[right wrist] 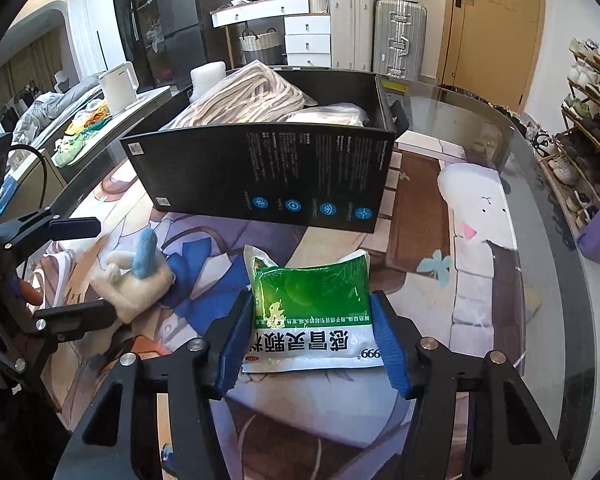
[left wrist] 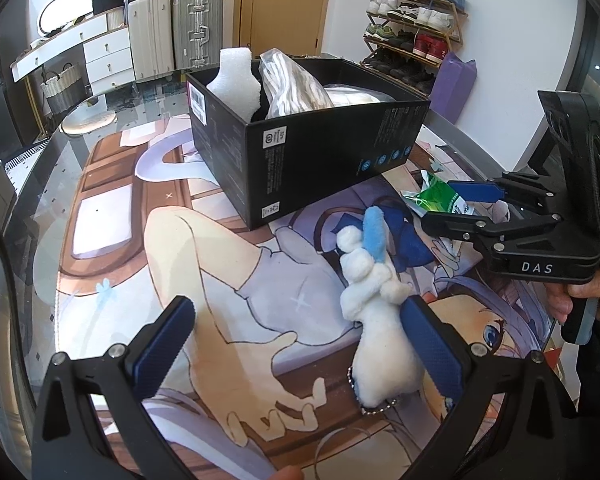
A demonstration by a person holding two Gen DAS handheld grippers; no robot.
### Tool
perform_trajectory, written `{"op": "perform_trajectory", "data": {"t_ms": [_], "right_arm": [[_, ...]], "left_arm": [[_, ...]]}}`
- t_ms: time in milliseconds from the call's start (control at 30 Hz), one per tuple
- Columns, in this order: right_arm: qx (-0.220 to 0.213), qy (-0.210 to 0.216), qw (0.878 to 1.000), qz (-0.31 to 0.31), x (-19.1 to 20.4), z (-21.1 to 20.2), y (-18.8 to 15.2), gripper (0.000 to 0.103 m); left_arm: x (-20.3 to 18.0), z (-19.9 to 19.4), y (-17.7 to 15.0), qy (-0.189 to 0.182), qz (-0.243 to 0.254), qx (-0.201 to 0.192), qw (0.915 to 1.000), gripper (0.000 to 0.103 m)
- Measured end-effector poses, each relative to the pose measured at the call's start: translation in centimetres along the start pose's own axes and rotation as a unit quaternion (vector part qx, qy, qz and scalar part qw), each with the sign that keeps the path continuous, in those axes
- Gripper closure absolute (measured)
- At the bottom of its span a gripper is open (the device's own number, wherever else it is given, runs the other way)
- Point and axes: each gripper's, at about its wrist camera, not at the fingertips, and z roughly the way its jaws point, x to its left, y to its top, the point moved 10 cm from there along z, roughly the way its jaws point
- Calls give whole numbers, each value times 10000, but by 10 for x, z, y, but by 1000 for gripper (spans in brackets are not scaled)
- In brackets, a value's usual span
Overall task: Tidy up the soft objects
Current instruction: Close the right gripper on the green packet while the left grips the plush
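A white plush toy with a light-blue ear lies on the printed mat; it also shows in the right wrist view. My left gripper is open, its right finger touching the toy, its left finger well apart. My right gripper is shut on a green and white medicine pouch, held low over the mat; it also shows in the left wrist view. A black box behind holds white foam and bagged rope.
The mat covers a glass table. A purple bag, shoe rack, suitcases and white drawers stand beyond the table. A white kettle sits on a side counter.
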Motion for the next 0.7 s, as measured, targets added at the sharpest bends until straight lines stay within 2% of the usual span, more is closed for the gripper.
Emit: {"op": "perform_trajectory", "data": {"t_ms": [367,533,700], "right_arm": [[0,66,10000,-1,1,-5,-2,44],[-9,91,10000,-29,5,-7,-1,44],[-11,106,9999,-48,6,-6,-1,44]], "left_arm": [[-22,2,-8,-202,217,154,9994,0],[-28,3,-9,-145,352,160,9991,1],[-32,1,-9,-167,467,46,9988,16]]}}
